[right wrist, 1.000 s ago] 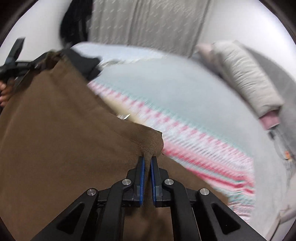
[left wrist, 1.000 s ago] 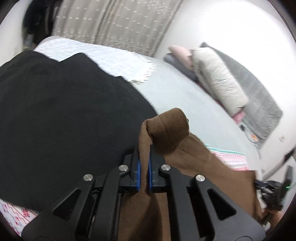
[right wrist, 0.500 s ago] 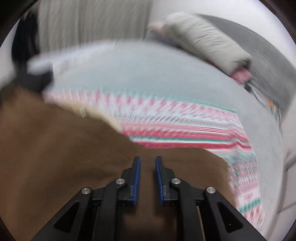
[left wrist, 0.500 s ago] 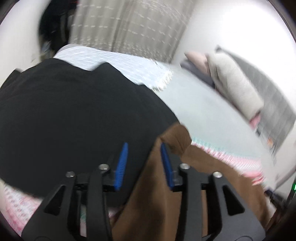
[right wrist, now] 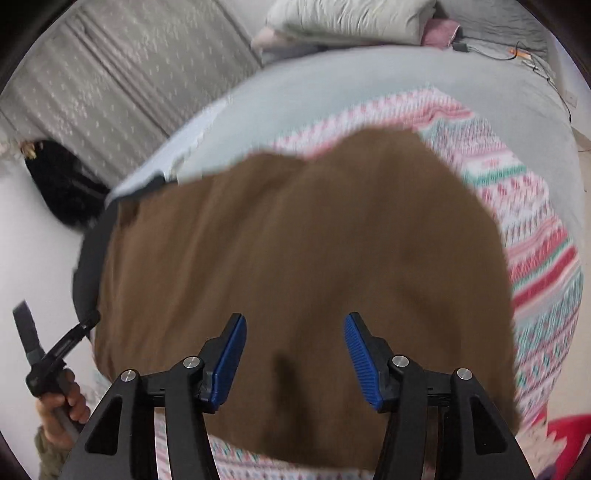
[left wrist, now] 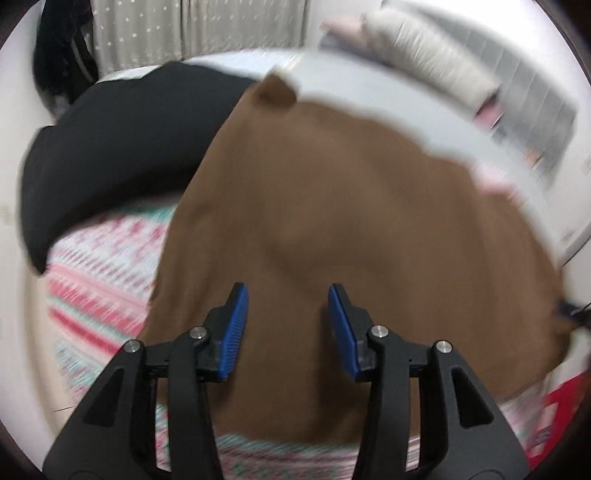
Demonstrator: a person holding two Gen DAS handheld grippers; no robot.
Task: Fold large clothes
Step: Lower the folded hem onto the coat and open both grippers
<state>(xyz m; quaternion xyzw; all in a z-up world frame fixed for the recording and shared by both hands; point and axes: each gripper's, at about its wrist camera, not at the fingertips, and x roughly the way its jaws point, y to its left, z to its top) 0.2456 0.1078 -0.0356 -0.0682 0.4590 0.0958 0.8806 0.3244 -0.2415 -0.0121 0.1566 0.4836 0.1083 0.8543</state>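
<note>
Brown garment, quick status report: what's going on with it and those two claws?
Left gripper, right gripper: jaws open, empty. Brown garment lying on patterned blanket. Black garment alongside.

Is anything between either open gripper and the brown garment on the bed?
Nothing visible. The left gripper and right gripper are both open directly over the brown garment, with only bare cloth between their fingers.

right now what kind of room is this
Most likely a bedroom. A bed in a pale sheet carries pillows at its far end, a curtain hangs behind it, and a brown garment lies spread over a patterned blanket.
</note>
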